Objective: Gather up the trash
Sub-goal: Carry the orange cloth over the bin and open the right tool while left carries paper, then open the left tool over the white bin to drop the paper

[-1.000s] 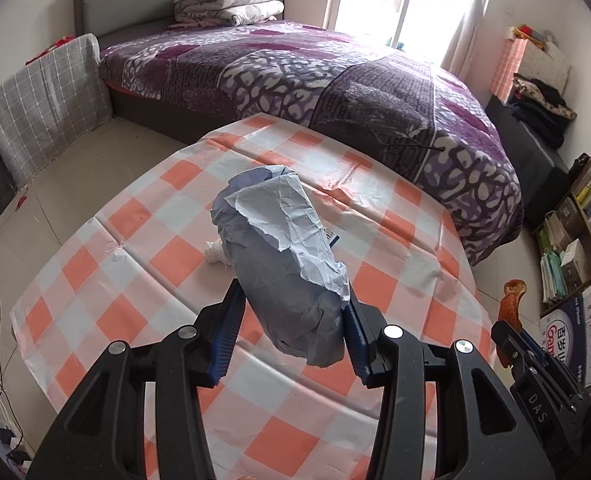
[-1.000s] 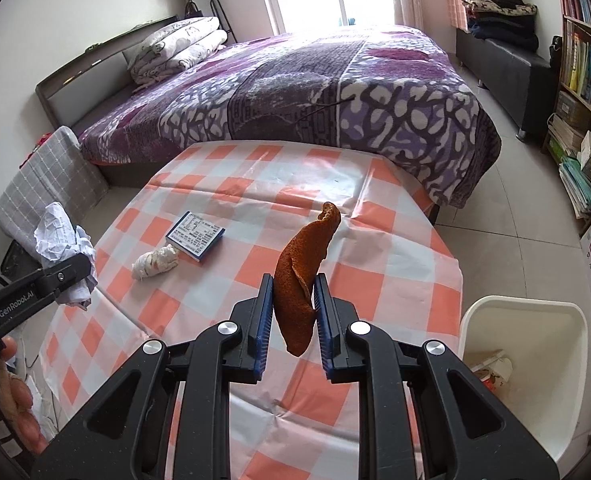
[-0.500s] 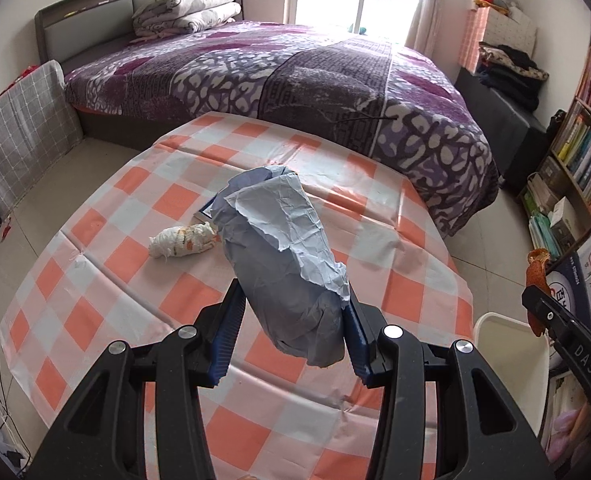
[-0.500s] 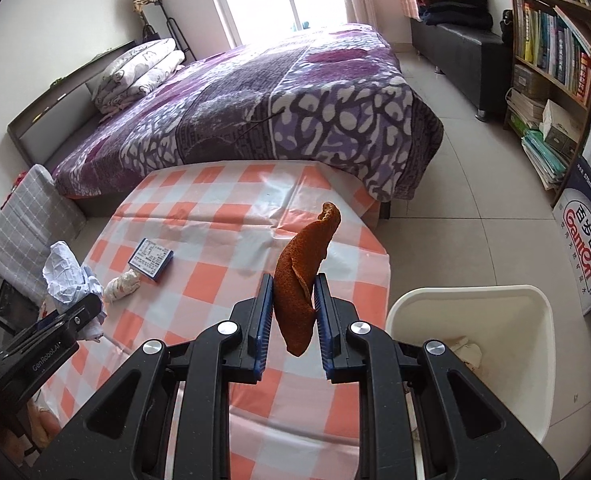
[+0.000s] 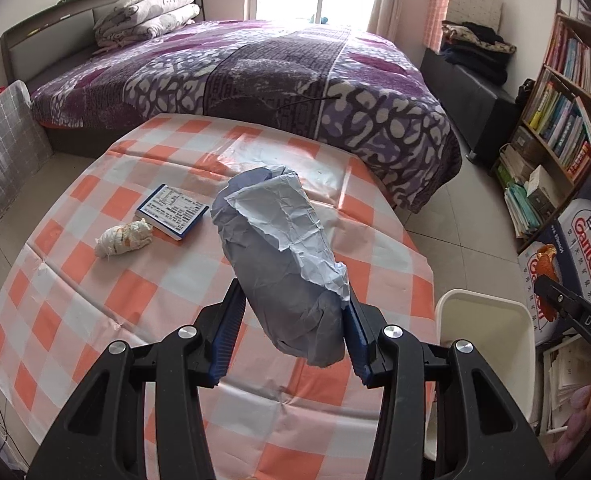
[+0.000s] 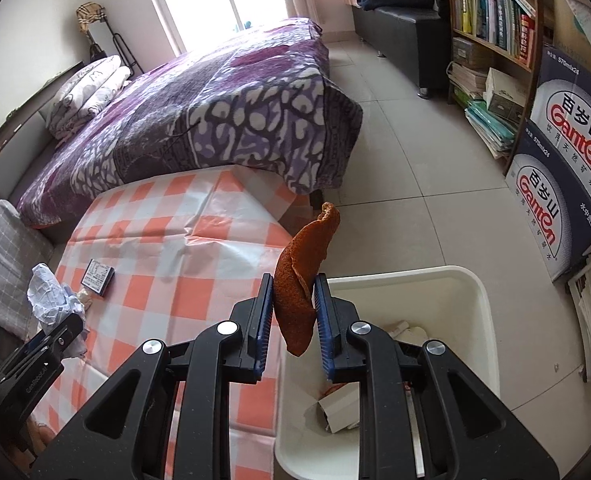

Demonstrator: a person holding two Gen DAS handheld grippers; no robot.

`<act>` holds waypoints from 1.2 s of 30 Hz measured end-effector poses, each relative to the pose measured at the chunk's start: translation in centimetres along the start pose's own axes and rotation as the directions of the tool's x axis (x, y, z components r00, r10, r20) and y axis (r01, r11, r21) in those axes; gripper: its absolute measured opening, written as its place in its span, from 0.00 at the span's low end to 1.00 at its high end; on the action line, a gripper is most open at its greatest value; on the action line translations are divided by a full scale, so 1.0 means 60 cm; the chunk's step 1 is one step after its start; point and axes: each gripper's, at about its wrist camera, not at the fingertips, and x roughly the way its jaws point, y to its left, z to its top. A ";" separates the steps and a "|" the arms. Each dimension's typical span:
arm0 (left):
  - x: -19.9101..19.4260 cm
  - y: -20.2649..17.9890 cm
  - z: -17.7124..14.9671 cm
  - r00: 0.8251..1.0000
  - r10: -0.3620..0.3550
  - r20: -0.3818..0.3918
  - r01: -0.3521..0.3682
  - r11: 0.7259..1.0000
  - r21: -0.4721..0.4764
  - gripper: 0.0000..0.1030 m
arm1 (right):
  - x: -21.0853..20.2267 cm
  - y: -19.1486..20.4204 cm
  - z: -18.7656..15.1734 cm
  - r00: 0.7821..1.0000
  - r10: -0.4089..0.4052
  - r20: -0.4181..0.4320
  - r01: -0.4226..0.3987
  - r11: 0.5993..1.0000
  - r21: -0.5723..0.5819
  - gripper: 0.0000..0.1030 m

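My left gripper (image 5: 291, 334) is shut on a big crumpled wad of pale blue paper (image 5: 279, 256), held above the checked tablecloth (image 5: 95, 280). My right gripper (image 6: 293, 320) is shut on a curled strip of orange peel (image 6: 301, 276), hanging over the near left rim of the white bin (image 6: 447, 284). The bin holds bits of paper and card. On the table lie a crumpled white tissue ball (image 5: 123, 237) and a small blue-and-white box (image 5: 172, 211). The bin (image 5: 483, 320) and the peel (image 5: 543, 264) also show at the right of the left wrist view.
A bed with a purple patterned cover (image 5: 275, 76) stands behind the table. Bookshelves (image 6: 491, 12) and stacked water cartons (image 6: 567, 184) line the right wall. A grey checked cushion (image 5: 3, 140) leans at the left. Tiled floor (image 6: 415, 168) lies between bed and shelves.
Both grippers have swung to the right with their loads. The bin has come under the right gripper, and the tissue ball and box have come into the left wrist view.
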 end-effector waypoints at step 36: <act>0.024 -0.268 -0.065 0.939 -0.310 -0.149 0.339 0.909 0.242 0.56 | -0.038 -0.219 -0.003 0.989 -0.149 -0.008 0.146 0.955 0.260 0.78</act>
